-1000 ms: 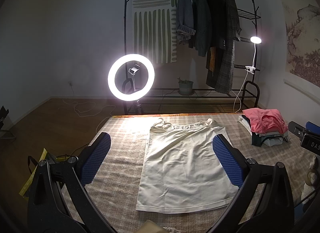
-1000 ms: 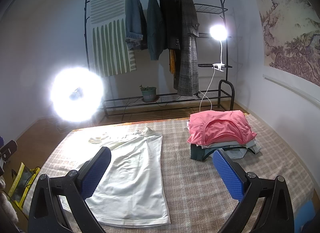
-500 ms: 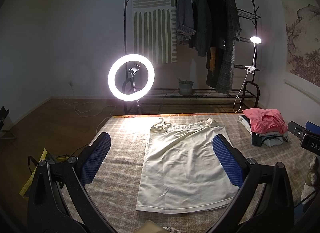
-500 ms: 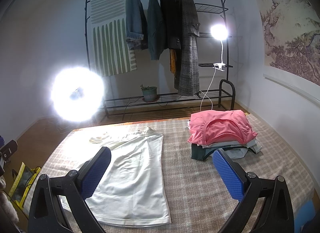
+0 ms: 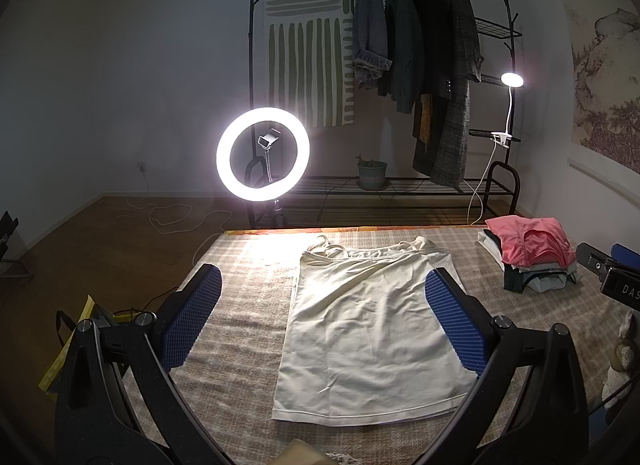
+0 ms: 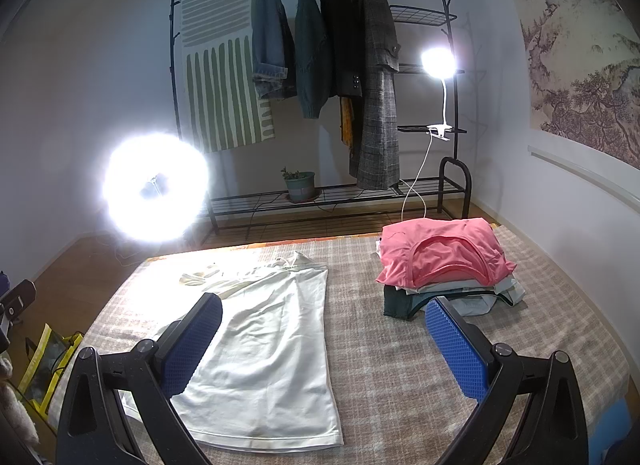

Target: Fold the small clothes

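We hold both grippers over a checked bedcover [image 5: 248, 305] in a dim room, with a clothes rack [image 5: 400, 85] and a ring light [image 5: 263, 154] ahead. The cream camisole [image 5: 372, 337] lies flat between the left gripper's [image 5: 320, 321] parted jaws. The right gripper [image 6: 324, 345] is likewise spread, holding nothing; the pink-topped pile of clothes [image 6: 444, 257], probably folded, sits ahead to its right.

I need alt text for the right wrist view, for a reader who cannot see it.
A white camisole lies flat on a checked bed cover, framed by the open right gripper above it. A stack of folded clothes topped by a pink shirt sits to its right; a clothes rack and ring light stand behind.
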Available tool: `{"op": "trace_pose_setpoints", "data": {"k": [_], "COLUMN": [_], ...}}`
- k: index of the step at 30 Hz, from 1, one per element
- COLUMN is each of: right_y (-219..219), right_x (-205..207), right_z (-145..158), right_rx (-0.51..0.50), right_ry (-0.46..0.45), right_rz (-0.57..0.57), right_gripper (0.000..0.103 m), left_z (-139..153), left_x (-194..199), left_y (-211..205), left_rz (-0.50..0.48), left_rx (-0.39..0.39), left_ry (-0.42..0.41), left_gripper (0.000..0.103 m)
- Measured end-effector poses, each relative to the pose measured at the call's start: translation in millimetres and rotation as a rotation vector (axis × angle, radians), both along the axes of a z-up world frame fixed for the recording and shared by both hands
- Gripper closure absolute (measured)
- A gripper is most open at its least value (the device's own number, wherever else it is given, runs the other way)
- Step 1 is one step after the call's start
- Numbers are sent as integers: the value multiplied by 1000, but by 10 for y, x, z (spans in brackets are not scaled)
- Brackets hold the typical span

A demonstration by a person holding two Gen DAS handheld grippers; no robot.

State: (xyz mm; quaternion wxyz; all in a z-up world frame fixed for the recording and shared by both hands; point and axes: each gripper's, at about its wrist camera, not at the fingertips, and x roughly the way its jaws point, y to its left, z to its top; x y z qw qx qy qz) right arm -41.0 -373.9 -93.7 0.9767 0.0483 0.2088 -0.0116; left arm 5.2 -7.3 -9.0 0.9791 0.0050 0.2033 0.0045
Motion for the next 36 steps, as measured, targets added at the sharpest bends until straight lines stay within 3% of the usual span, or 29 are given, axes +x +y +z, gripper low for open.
{"op": "trace_pose_setpoints", "data": {"k": [20, 36], "right_y": [88, 608], "right_x": [48, 372], "right_z": [-40, 18], "right_rx": [11, -65], "right_ry": [18, 7], "right_rz": [17, 92], "right_gripper": [0, 0], "left_z": [-91, -333], "left_x": [18, 157], "left_y": [126, 527], "left_rz": [15, 54], "left_rx": [4, -40], "left_ry": [21, 110], "left_gripper": [0, 0]}}
